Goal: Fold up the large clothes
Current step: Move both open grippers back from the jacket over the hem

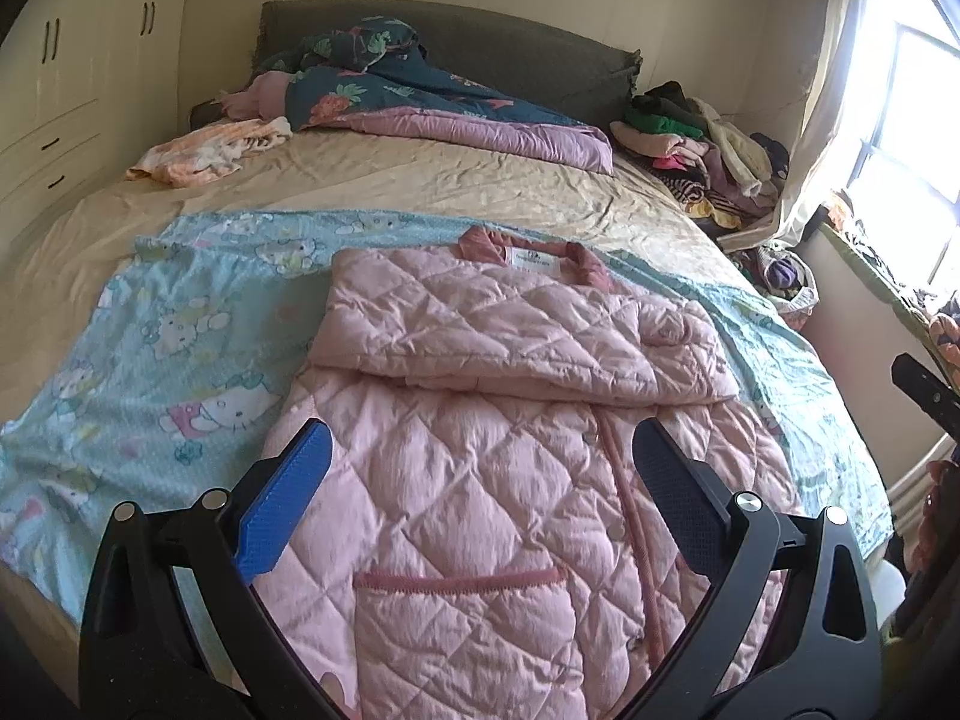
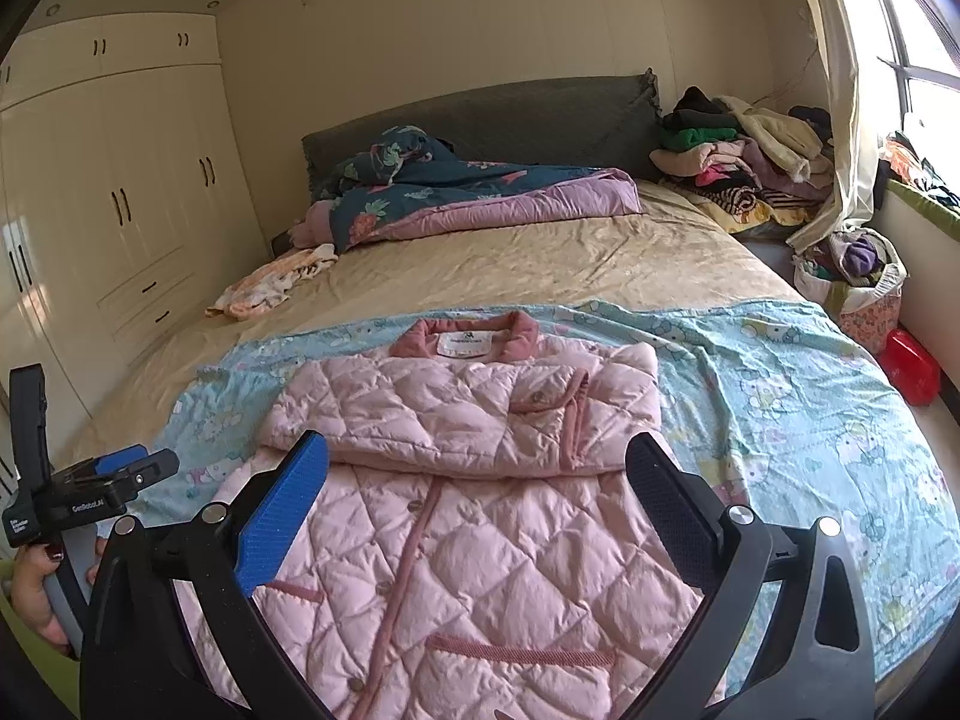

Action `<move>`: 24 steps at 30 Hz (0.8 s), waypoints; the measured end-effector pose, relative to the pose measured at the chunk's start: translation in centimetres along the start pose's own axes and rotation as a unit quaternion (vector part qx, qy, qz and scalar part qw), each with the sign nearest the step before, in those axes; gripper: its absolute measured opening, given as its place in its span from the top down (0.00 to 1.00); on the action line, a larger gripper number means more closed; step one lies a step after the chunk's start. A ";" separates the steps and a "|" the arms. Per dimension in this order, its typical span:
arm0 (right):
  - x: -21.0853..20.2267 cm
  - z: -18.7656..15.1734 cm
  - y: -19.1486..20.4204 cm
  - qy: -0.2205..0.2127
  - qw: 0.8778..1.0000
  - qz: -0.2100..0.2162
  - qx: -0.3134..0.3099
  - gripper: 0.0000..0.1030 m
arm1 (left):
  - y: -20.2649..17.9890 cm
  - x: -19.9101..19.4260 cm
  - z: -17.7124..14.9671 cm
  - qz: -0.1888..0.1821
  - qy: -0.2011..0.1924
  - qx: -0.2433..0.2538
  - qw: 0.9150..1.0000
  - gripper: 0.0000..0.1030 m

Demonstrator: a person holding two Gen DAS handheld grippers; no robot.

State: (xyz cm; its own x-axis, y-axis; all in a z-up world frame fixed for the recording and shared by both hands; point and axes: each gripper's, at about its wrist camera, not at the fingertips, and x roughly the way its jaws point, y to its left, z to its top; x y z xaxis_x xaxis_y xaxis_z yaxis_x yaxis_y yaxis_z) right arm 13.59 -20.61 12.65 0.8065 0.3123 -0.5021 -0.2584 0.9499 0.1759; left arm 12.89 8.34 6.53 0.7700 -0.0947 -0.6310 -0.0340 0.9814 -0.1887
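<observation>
1. Right wrist view: your right claw (image 2: 477,480) hangs released, empty, over the jacket (image 2: 480,516).
2. Left claw (image 1: 480,468) likewise spread.
3. Jacket lies on the blanket (image 2: 780,372), sleeves folded across; probably soft, puffy, light. Pinch the hem corners.

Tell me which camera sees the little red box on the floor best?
The right wrist view. The red box sits in plain sight there, on the floor beside the bed, near a patterned bag of clothes. The left wrist view does not show it at all; that side of its picture holds only the bed's edge and window glare.
</observation>
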 end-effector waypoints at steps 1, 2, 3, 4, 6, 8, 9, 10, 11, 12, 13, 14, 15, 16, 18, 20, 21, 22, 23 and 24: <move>0.0 -0.2 -0.1 0.003 1.000 -0.001 0.001 0.04 | 0.0 0.0 -0.3 0.001 0.001 -0.001 1.000 0.09; 0.0 -0.5 -0.3 0.005 1.000 -0.001 0.001 0.04 | 0.0 0.1 -0.7 -0.001 0.003 -0.002 1.000 0.09; 0.0 -0.8 -0.4 0.007 1.000 -0.002 -0.001 0.04 | 0.0 0.2 -1.1 -0.003 0.006 -0.001 1.000 0.09; -0.1 -1.0 -0.6 0.008 1.000 -0.004 -0.002 0.04 | 0.0 0.2 -1.5 0.000 0.008 0.000 1.000 0.09; -0.2 -1.6 -0.9 0.010 1.000 -0.007 -0.003 0.04 | 0.1 0.4 -1.9 0.004 0.009 0.001 1.000 0.09; -0.2 -2.2 -1.3 0.014 1.000 -0.010 -0.003 0.04 | 0.1 0.5 -2.6 0.006 0.011 0.003 1.000 0.09; -0.2 -2.5 -1.4 0.016 1.000 -0.012 -0.004 0.04 | 0.2 0.5 -2.8 0.008 0.013 0.005 1.000 0.09; -0.3 -2.9 -1.7 0.018 1.000 -0.014 -0.004 0.04 | 0.2 0.6 -3.2 0.011 0.014 0.008 1.000 0.09; -0.3 -3.2 -1.9 0.020 1.000 -0.016 -0.002 0.04 | 0.2 0.6 -3.4 0.013 0.015 0.010 1.000 0.09; -0.3 -3.5 -2.1 0.022 1.000 -0.018 -0.001 0.04 | 0.3 0.7 -3.7 0.015 0.017 0.010 1.000 0.09; -0.3 -3.8 -2.3 0.024 1.000 -0.020 0.000 0.04 | 0.3 0.7 -3.9 0.015 0.018 0.010 1.000 0.09; -0.3 -4.1 -2.5 0.027 0.999 -0.022 0.000 0.04 | 0.3 0.7 -4.2 0.015 0.018 0.009 1.000 0.09; -0.3 -4.4 -2.7 0.029 0.999 -0.025 -0.001 0.04 | 0.4 0.8 -4.4 0.015 0.018 0.009 1.000 0.09; -0.2 -4.8 -2.9 0.032 0.999 -0.027 -0.001 0.04 | 0.4 0.8 -4.7 0.016 0.019 0.010 1.000 0.09; -0.1 -5.3 -3.2 0.037 0.999 -0.030 0.001 0.04 | 0.5 0.9 -5.2 0.015 0.020 0.011 1.000 0.09; 0.0 -5.9 -3.6 0.044 0.999 -0.030 0.003 0.04 | 0.6 1.1 -5.9 0.015 0.022 0.012 1.000 0.09; 0.1 -6.2 -3.9 0.048 0.998 -0.031 0.004 0.04 | 0.6 1.2 -6.2 0.016 0.024 0.014 0.999 0.09; 0.1 -6.5 -4.1 0.052 0.998 -0.033 0.006 0.04 | 0.7 1.3 -6.5 0.019 0.028 0.015 0.999 0.09; 0.2 -6.8 -4.3 0.054 0.998 -0.034 0.007 0.04 | 0.9 1.4 -6.8 0.020 0.031 0.015 0.999 0.09; 0.2 -7.0 -4.4 0.057 0.998 -0.035 0.007 0.04 | 1.1 1.5 -7.2 0.021 0.033 0.014 0.999 0.09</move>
State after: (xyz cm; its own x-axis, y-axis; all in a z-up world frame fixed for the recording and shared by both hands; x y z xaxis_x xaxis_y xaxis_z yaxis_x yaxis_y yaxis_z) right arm 11.18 -24.63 5.80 0.7567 0.2452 -0.6060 -0.1955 0.9695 0.1482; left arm 9.42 8.06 0.01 0.7240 -0.0627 -0.6869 -0.0479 0.9889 -0.1407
